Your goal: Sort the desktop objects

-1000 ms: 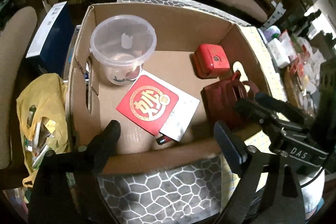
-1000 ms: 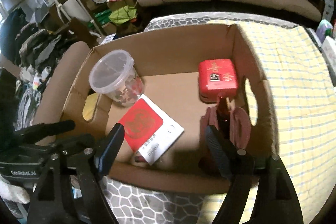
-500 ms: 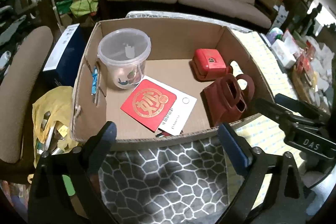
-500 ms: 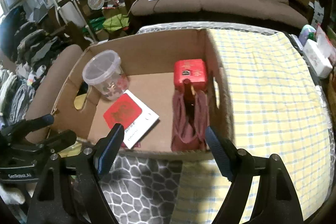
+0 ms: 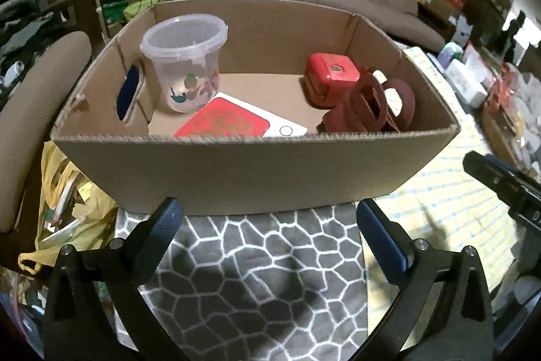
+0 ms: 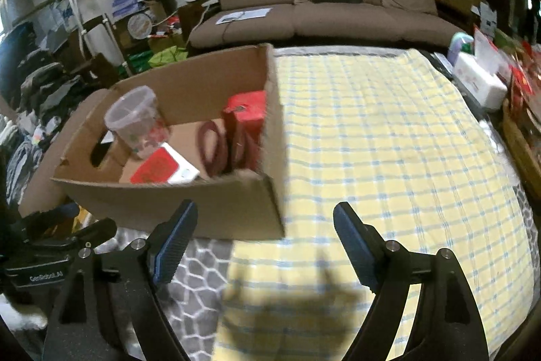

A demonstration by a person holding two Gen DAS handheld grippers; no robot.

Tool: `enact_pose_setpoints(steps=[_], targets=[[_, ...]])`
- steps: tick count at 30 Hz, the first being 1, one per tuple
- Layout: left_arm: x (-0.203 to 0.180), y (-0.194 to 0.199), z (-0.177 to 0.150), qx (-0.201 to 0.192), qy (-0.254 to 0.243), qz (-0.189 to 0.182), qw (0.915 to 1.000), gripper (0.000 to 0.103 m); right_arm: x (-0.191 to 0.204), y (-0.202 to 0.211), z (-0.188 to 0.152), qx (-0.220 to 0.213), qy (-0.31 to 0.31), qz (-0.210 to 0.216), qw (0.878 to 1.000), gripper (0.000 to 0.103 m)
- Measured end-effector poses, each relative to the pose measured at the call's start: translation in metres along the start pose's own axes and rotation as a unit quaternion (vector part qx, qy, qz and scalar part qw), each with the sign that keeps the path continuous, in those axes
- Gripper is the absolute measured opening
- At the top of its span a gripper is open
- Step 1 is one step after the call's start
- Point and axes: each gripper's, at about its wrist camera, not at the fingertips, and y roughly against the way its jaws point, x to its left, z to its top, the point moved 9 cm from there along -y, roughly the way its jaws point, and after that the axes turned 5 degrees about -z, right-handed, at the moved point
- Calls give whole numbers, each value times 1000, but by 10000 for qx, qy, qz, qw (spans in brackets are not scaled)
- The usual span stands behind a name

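An open cardboard box [image 5: 253, 171] [image 6: 189, 205] stands on the table. Inside it are a clear plastic tub [image 5: 184, 63] [image 6: 133, 120], a red and white card [image 5: 236, 126] [image 6: 164, 166], a red case [image 5: 333, 73] [image 6: 245, 115] and a dark red handbag [image 5: 368, 105] [image 6: 216, 148]. My left gripper [image 5: 268, 220] hangs open over the grey patterned mat [image 5: 267, 276], just short of the box's near wall. Nothing sits between the jaws of my right gripper [image 6: 265, 229], which are opening near the box's right corner, above the yellow checked cloth [image 6: 389, 158].
A brown sofa [image 6: 321, 5] runs along the back wall. A yellow bag [image 5: 67, 208] and a chair arm [image 5: 30, 110] lie left of the box. A white packet [image 6: 476, 80] and red clutter crowd the table's right edge. Shelves with clutter fill the left.
Both grippers have pulled back out of the box toward the near side, and the box now lies farther ahead. The right gripper has also swung right over the checked cloth. Both are empty.
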Motion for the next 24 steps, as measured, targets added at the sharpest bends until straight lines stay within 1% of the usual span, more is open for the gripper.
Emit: enact_pose_setpoints(steps=[2, 4, 9, 12, 17, 21, 24], targets=[[-1, -7, -6, -46, -11, 112, 9999, 103, -11, -9, -10, 85, -28, -58, 9999, 94], [-3, -18, -12, -62, -44, 238, 9997, 103, -20, -19, -20, 157, -2, -124, 9998, 97], [-10, -48, -29, 110, -155, 465, 9987, 103, -36, -45, -42, 324, 154, -316, 9989, 97], [-12, -65, -36, 218, -57, 511, 9984, 103, -44, -58, -52, 424, 125, -369, 9983, 97], [-15, -81, -42, 247, 11, 629, 9977, 103, -56, -75, -64, 545, 164, -493, 9972, 98], [-15, -90, -43, 251, 17, 747, 9969, 103, -66, -85, -68, 598, 38, -529, 9968, 98], [-15, -98, -46, 333, 78, 772, 9964, 103, -74, -93, -74, 644, 15, -683, 9956, 98]])
